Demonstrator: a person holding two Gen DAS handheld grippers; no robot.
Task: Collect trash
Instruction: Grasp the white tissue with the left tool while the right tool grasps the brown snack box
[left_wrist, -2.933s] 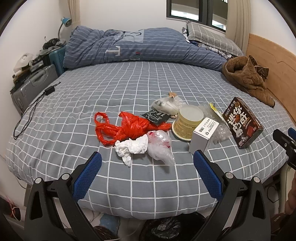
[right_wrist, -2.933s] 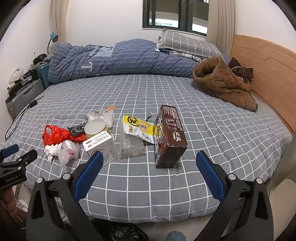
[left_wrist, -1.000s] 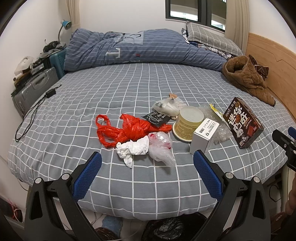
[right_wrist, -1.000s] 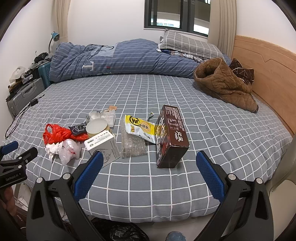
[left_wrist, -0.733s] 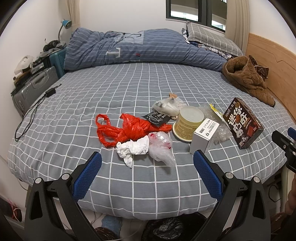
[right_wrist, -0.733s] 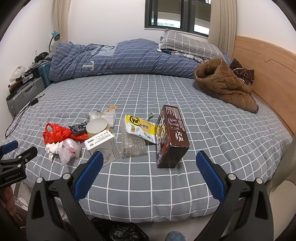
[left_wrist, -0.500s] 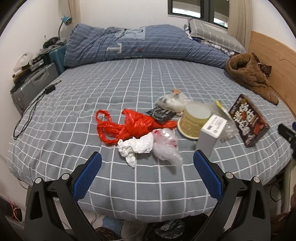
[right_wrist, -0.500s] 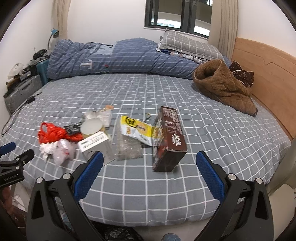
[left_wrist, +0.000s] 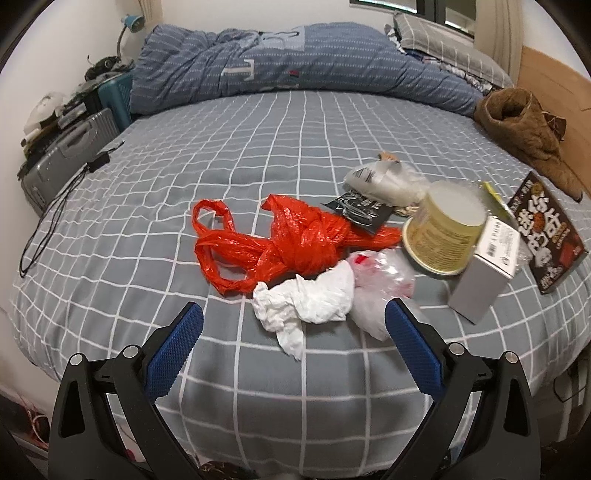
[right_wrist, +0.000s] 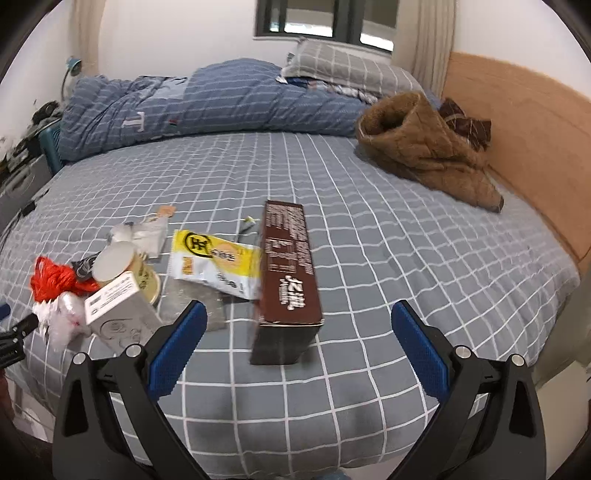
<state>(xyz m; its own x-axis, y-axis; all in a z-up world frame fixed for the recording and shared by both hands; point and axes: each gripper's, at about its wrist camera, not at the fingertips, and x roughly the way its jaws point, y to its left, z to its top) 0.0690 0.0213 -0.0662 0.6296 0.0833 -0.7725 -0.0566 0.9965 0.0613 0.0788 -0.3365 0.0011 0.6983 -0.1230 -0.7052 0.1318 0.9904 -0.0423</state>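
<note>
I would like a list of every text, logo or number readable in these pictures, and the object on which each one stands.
"T": pale letter on the blue duvet.
Large pale Chinese characters on the dark brown box: too blurred to quote.
Round black logo on the yellow packet: its marks are unclear.
White box: barcode label, print too small.
Yellow tub: fine print, unreadable.
Black sachet: white marks, unreadable.

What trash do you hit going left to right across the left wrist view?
Red plastic bag → crumpled white tissue → clear plastic bag → yellow paper cup → white carton → brown snack box.
</note>
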